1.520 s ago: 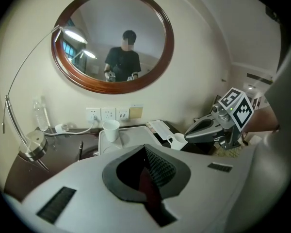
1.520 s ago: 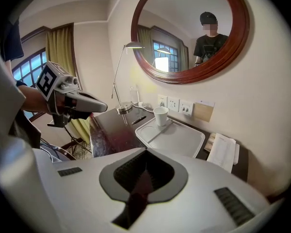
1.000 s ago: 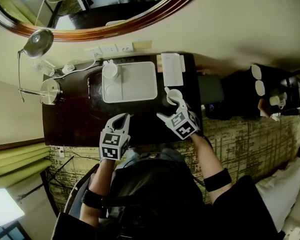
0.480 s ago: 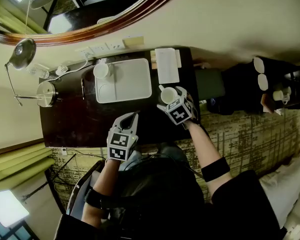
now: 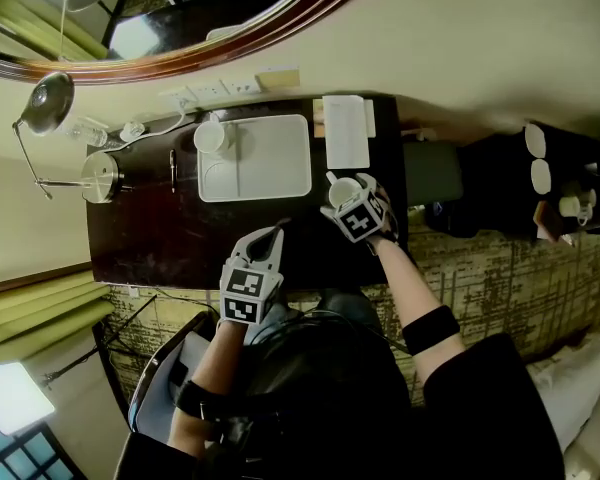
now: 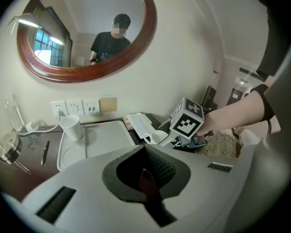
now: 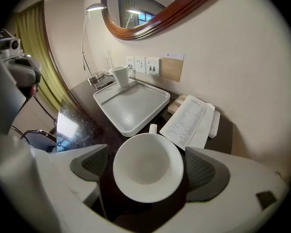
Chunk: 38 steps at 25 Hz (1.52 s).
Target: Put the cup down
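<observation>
A small white ceramic cup (image 7: pixel 148 165) stands upright on the dark, glossy surface (image 5: pixel 160 238) near its right-hand end, its handle pointing toward the white rectangular tray (image 5: pixel 280 168) just beside it. A printed sheet of paper (image 5: pixel 346 131) lies close behind it by the wall. The right gripper (image 5: pixel 347 198) is angled steeply down over the cup. Its jaws have just been opening and now stand wide, one pad on each side of the cup with a thin gap showing at each rim, so nothing presses on it. The left gripper (image 5: pixel 273 236) hangs over the near edge of the surface, well apart from the cup, its jaws closed together with nothing between them. A second white cup (image 5: pixel 211 136) sits on the tray's far left corner, below the wooden-framed oval mirror (image 5: pixel 230 40).
</observation>
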Available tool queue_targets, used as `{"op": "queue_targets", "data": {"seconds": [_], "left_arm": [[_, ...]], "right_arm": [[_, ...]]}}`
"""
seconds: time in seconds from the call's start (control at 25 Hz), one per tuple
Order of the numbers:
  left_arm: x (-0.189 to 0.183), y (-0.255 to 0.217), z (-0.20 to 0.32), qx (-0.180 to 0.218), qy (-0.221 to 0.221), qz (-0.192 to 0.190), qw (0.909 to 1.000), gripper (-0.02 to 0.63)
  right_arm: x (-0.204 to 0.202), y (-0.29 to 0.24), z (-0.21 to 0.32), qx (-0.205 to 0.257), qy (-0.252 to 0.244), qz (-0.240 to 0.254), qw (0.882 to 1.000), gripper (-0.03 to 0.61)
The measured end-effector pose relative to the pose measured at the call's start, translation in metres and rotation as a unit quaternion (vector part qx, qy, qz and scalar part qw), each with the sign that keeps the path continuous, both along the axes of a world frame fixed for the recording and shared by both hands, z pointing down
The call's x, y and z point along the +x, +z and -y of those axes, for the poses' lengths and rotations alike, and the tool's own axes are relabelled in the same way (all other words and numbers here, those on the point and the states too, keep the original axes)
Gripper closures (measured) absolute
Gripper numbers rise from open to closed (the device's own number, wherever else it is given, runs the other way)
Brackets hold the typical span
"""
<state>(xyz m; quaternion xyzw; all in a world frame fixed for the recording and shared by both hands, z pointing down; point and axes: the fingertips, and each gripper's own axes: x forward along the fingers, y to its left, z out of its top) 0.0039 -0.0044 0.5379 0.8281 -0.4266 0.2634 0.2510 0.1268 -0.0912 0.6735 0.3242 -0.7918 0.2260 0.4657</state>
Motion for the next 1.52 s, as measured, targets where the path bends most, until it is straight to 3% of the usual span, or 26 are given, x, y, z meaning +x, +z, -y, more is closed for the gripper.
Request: {"op": "queue_targets", "data": {"seconds": [0.24, 0.36, 0.52, 0.64, 0.76, 0.88, 1.24, 1.52], "left_arm": [[-0.012, 0.003, -0.002, -0.006, -0.014, -0.003, 0.9999, 0.612], [-0.02, 0.004, -0.002, -0.007, -0.018, -0.003, 0.9998, 0.612], [-0.029, 0.005, -0.005, -0.009, -0.021, -0.005, 0.9997, 0.612], [-0.038, 0.006, -0.007, -0.01, -0.021, -0.006, 0.9997, 0.612], [-0.048, 0.006, -0.009, -0.009, -0.022, -0.009, 0.9997, 0.612], [-0.06, 0.006, -0.013, -0.008, -0.023, -0.015, 0.9996, 0.612], [-0.113, 0.011, -0.024, -0.008, -0.029, -0.027, 0.9992, 0.612], [-0.158, 0.026, -0.021, -0.003, -0.026, -0.019, 0.9995, 0.612]], "right_arm": [[-0.002, 0.018, -0.006, -0.023, -0.002, -0.005, 1.0, 0.137], [0.001, 0.005, 0.004, -0.003, 0.003, -0.018, 1.0, 0.14], [-0.003, 0.016, -0.004, -0.024, 0.025, -0.005, 0.999, 0.141], [-0.004, 0.005, -0.003, -0.011, 0.03, -0.016, 0.999, 0.141], [-0.016, 0.005, -0.014, -0.023, 0.031, -0.002, 0.999, 0.141], [-0.031, -0.021, -0.011, -0.001, 0.025, -0.004, 1.0, 0.141], [-0.129, -0.075, -0.013, 0.024, -0.009, 0.041, 0.999, 0.141], [-0.225, -0.078, -0.005, 0.021, -0.035, 0.058, 0.997, 0.141]]}}
